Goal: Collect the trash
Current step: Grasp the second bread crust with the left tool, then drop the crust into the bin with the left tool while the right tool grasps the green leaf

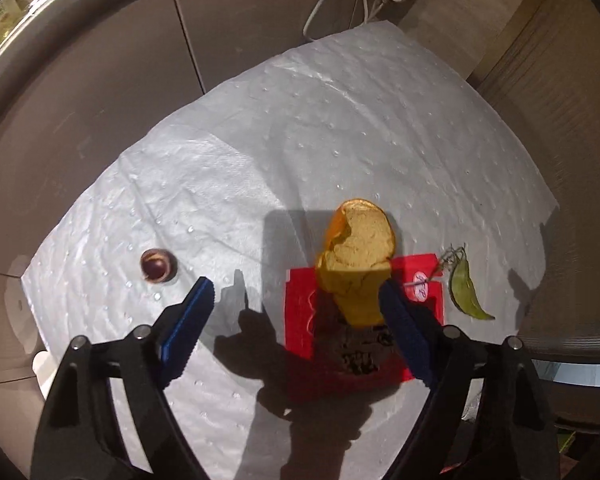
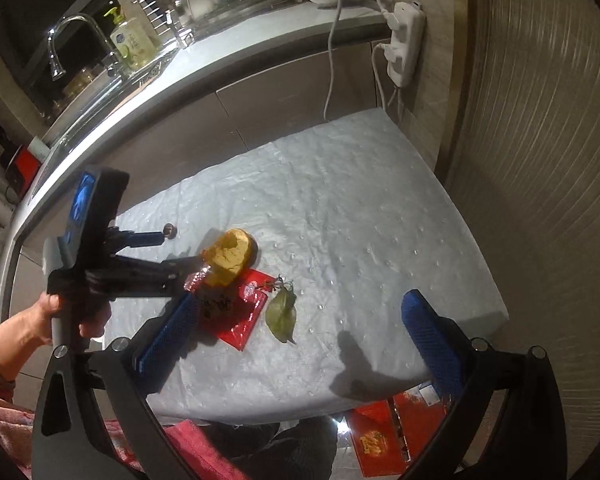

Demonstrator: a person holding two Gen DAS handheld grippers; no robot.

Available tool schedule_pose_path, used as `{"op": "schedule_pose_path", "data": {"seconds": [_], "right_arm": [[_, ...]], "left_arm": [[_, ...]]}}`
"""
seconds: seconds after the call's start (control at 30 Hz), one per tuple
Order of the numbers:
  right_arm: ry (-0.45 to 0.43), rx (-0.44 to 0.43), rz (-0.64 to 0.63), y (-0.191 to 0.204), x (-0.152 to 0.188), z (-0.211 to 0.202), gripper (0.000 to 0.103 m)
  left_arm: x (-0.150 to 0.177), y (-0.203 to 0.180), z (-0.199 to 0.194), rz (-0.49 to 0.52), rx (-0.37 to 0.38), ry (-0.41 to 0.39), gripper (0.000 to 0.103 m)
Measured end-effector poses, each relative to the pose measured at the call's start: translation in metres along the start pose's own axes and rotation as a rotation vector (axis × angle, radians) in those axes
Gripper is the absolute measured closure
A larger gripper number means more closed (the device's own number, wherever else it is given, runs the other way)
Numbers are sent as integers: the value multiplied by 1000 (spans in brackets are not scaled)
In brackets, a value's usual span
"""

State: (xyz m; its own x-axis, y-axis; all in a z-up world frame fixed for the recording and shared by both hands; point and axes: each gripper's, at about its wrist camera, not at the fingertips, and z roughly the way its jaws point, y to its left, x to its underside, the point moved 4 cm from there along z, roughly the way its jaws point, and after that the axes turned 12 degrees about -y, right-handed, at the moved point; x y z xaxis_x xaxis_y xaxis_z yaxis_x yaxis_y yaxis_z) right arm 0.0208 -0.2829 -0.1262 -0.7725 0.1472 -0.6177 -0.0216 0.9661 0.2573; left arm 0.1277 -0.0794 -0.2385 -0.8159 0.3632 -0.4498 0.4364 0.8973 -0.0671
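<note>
The left claw (image 1: 296, 300) stood wide open, its blue fingers (image 1: 188, 324) spread low over a white sheet (image 1: 340, 128) that covered the tabletop. Between those fingers, nearer the right one, lay a piece of yellow peel (image 1: 356, 256), pale and pithy on its inner face, resting partly on a flat red wrapper (image 1: 300, 320); the right finger appeared to touch or just overlap the peel's lower edge, though contact could not be told for certain. A small dark round nut (image 1: 158, 265) sat alone on the sheet, to the left of the left finger and apart from it. A green leaf (image 1: 464, 288) with a thin dry stem lay just beside the wrapper's right edge. In the right wrist view the right claw (image 2: 300, 328) was likewise open and held nothing, hovering near the front edge of the sheet, with the leaf (image 2: 282, 314) lying between its fingers and the wrapper (image 2: 240, 316) close to its left finger. The person's left hand (image 2: 66, 312) gripped the handle of the other tool. Behind the sheet ran grey cabinet fronts, a power strip (image 2: 406, 44) with white cords on the wall, and a faucet (image 2: 66, 40) beside a soap bottle (image 2: 132, 42). A red box (image 2: 396, 436) lay below the sheet's front edge.
</note>
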Motion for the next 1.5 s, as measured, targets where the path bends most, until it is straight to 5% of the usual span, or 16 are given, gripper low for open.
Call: {"op": "schedule_pose_path", "data": {"seconds": [0.23,0.33,0.37,0.47,0.63,0.87,1.23,1.3,1.47,1.5], "right_arm": [[29,2,21,-22,6,5,2],[31,-2,37,-30,7,8,2],[33,-6,42,-32,7,10,2],[38,-25,44,-33,6,16,2],[66,-106,13,-22,6,35,2],[134,-233,-168,22,21,82,2],[180,-293,-279,37,34,134,11],[185,-302,-289,39,34,137,32],[211,-275,-330,41,39,148,51],[217,-271,-335,41,39,148,61]], "left_arm": [[-16,-16,44,82,-5,63,35],[-23,-24,45,97,36,64,59],[-24,-27,45,102,50,69,75],[-30,-35,44,145,21,64,91],[-35,-28,15,107,45,43,93],[-25,1,-73,-15,27,-71,92],[36,63,-170,-250,-75,-158,92],[49,72,-176,-285,-93,-159,92],[73,99,-187,-365,-138,-161,92],[77,104,-188,-380,-144,-162,93]]}}
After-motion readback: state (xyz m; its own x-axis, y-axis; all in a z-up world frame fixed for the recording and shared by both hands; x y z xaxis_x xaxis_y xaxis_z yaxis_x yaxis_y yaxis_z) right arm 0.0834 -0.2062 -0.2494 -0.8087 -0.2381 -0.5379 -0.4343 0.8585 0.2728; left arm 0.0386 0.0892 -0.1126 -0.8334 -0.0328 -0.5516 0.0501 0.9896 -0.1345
